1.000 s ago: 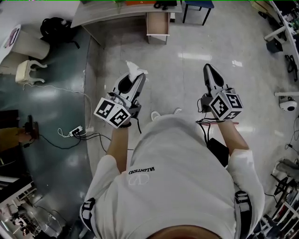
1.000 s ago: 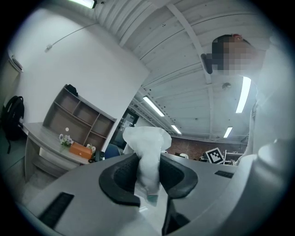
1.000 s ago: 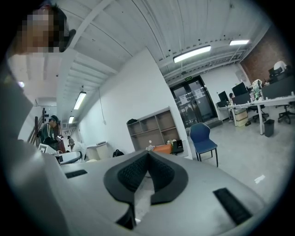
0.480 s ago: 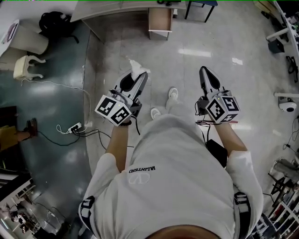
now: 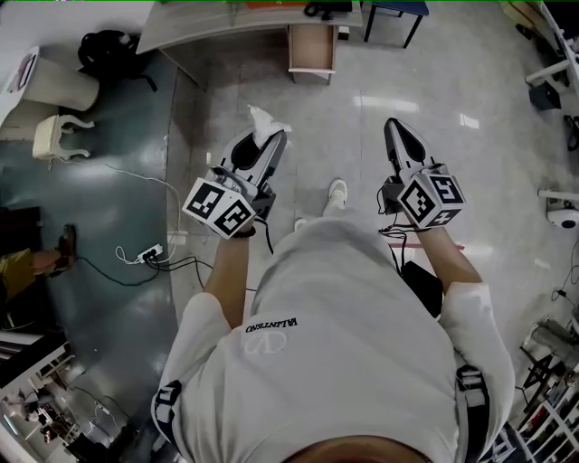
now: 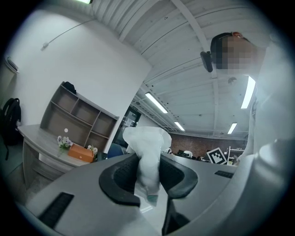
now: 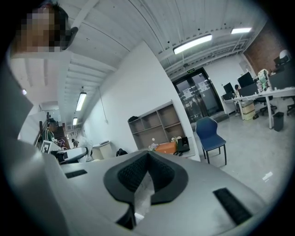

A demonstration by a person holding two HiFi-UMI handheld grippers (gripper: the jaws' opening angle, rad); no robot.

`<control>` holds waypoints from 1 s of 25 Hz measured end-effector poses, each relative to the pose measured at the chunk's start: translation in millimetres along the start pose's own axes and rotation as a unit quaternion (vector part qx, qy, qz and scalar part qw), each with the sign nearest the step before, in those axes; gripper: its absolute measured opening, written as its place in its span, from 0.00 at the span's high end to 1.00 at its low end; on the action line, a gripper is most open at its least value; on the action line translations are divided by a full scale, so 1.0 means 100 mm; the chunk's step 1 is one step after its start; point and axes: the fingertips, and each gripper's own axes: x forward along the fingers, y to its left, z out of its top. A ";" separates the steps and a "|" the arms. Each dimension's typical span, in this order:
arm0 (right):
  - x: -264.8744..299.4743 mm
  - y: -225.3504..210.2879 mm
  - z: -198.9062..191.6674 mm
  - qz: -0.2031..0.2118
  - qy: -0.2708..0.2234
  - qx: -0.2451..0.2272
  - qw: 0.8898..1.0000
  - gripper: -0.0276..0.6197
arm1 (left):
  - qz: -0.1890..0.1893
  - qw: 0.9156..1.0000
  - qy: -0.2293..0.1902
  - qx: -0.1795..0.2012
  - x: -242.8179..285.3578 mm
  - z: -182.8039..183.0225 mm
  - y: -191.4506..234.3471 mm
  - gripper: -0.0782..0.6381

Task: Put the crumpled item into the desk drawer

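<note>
Two grippers are raised in front of us, both well short of the desk (image 5: 226, 20) at the far side of the floor. Our left gripper (image 5: 268, 141) has its jaws clamped on the crumpled white tissue (image 5: 261, 120), which sticks up past the fingertips and also hangs a little below the pads; it is well apart from the desk, out over the floor on the near side. Our right gripper (image 5: 395, 132) has its jaws pressed together with nothing between them, likewise well short of the desk. From the desk's front, the wooden drawer (image 5: 312, 43) stands pulled out towards us.
</note>
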 end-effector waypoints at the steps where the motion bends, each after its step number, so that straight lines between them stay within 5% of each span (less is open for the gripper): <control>1: 0.08 -0.05 0.04 0.002 -0.001 0.002 1.000 0.96 | 0.002 1.000 0.001 0.001 0.08 0.01 0.05 0.75; 13: 0.71 -0.77 0.40 0.032 0.018 0.001 0.999 0.96 | 0.033 0.999 0.001 0.004 1.07 0.04 0.36 0.75; 25: 1.00 -1.11 0.49 0.035 0.028 0.003 0.999 0.96 | 0.053 0.999 -0.005 -0.005 1.42 0.03 0.59 0.75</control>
